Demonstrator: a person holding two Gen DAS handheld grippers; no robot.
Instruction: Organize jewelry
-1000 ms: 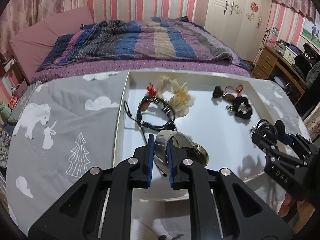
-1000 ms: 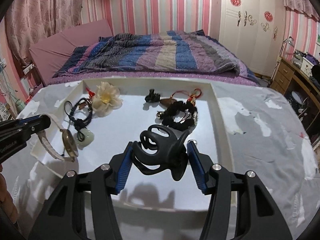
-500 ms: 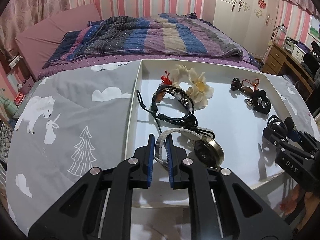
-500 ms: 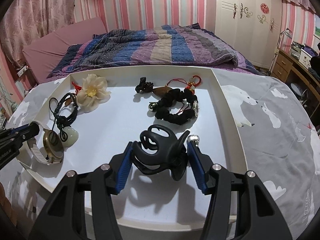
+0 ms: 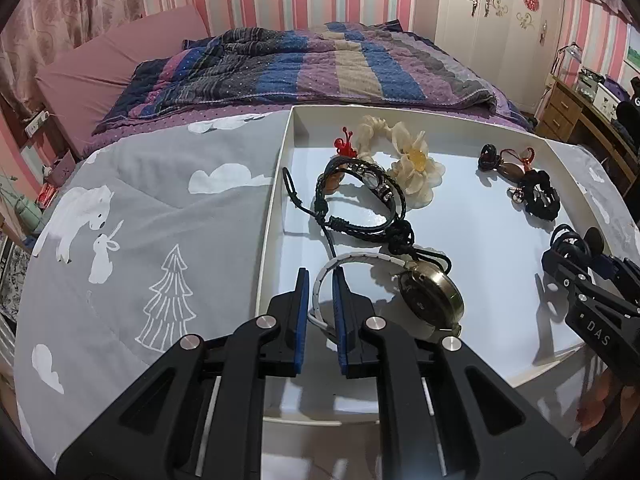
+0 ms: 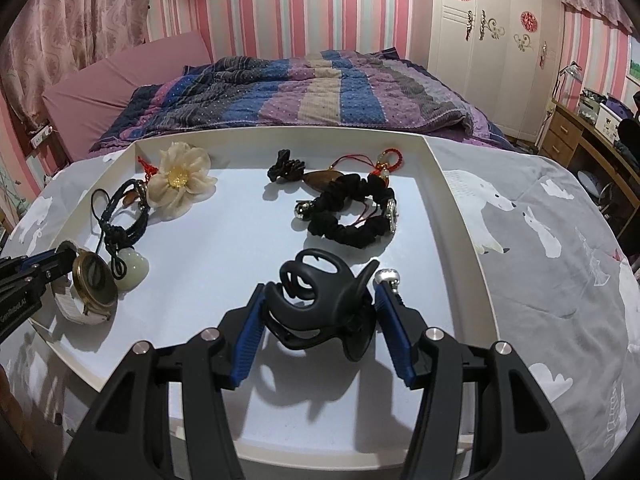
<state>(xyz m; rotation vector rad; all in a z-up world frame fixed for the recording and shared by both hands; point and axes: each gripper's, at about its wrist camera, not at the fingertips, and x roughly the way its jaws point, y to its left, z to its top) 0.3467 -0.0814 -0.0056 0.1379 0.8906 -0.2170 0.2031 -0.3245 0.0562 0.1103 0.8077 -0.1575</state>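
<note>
A white tray (image 5: 276, 216) (image 6: 460, 216) lies on a grey printed cloth. My left gripper (image 5: 322, 300) is shut on the white strap of a brass-cased watch (image 5: 432, 300) (image 6: 94, 280), which rests low at the tray's near left corner. My right gripper (image 6: 320, 304) is shut on a black hair claw clip (image 6: 320, 300) (image 5: 572, 240) just over the tray floor near its front right. In the tray lie a black cord bracelet (image 5: 360, 208) (image 6: 124, 208), a cream fabric flower (image 5: 416, 160) (image 6: 180, 180), a black scrunchie (image 6: 352, 212) (image 5: 540, 196) and a pale jade pendant (image 6: 134, 270).
A small black clip (image 6: 286, 170) and a red-corded charm (image 6: 384, 164) lie at the tray's back. Behind the table is a bed with a striped quilt (image 6: 300, 92). A white wardrobe (image 6: 492, 40) and a wooden desk (image 6: 592, 144) stand at the right.
Both grippers have sunk toward the tray with their loads. The watch, first hanging above the tray, now rests on its floor by the left wall.
</note>
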